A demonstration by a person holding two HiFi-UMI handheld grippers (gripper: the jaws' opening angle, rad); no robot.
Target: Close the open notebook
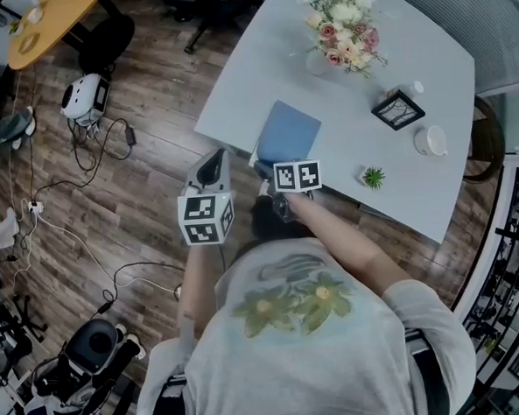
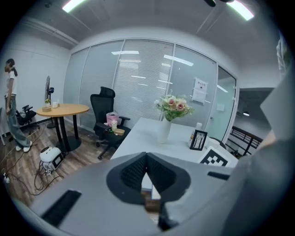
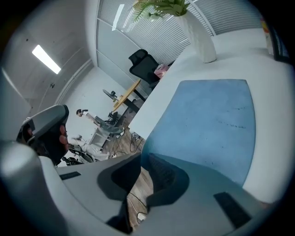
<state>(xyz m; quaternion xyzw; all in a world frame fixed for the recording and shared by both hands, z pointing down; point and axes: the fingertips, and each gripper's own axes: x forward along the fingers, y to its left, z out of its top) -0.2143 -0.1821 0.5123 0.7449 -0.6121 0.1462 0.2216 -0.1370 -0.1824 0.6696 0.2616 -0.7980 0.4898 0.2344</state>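
Lower the right tool, seemingly pinched on the cover edge of the blue notebook, slowly until the cover lies flat at the near side of the bench. Hold the closed, empty left tool clear.

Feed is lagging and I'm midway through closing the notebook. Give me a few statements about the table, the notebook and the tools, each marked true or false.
1. The notebook shows a blue cover. True.
2. The vase of flowers stands on the notebook. False: it stands apart from it, further along the table.
3. A framed picture sits on the table. True.
4. The left tool grips the notebook. False: its jaws are together on nothing.
5. The right tool is at the notebook's edge. True.
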